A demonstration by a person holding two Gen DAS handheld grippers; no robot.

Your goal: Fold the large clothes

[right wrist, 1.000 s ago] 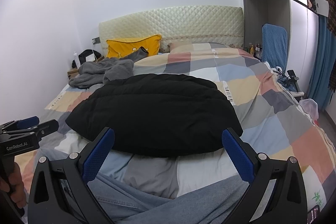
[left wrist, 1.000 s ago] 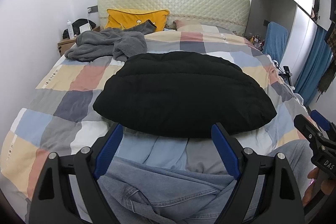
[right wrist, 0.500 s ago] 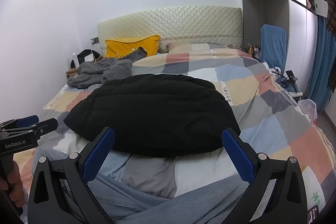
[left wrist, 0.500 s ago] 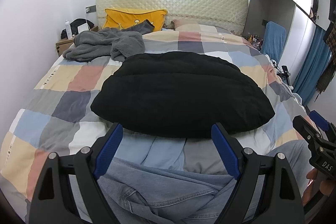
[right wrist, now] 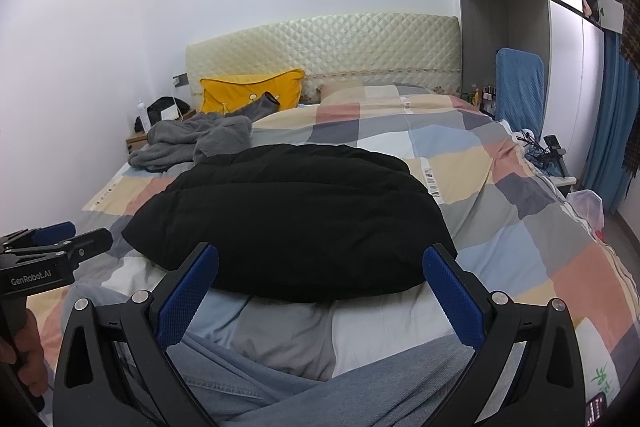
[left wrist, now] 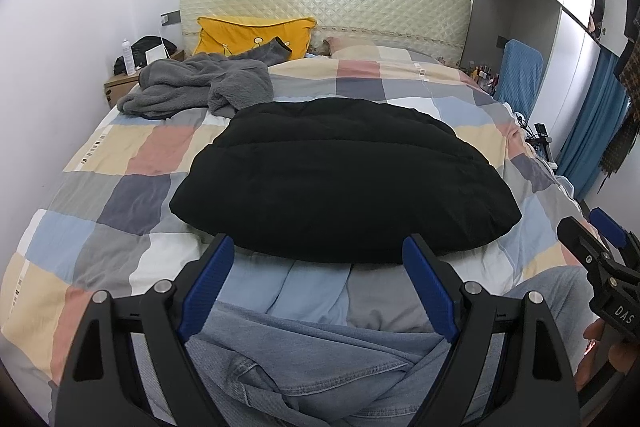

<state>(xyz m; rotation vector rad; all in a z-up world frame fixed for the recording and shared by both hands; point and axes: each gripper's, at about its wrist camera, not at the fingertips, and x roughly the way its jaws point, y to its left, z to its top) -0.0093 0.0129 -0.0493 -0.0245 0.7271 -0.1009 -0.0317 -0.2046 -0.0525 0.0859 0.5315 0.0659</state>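
Denim garment (left wrist: 320, 367), pale blue and rumpled with stitched seams, lies bunched at the near edge of the bed (left wrist: 120, 187), just below a puffy black quilted jacket (left wrist: 344, 183) folded into a broad oval whose long axis runs across the bed. Left gripper (left wrist: 318, 281) and right gripper (right wrist: 320, 291) both hover over the denim with jaws spread wide, grasping nothing. Fleecy grey robe (left wrist: 200, 87) sits crumpled near the yellow pillow (left wrist: 252, 35).

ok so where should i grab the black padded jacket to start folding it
Grip the black padded jacket at its two near corners, coming in low from the foot of the bed. It lies flat and puffy, and that near edge sits right ahead of both open tools.
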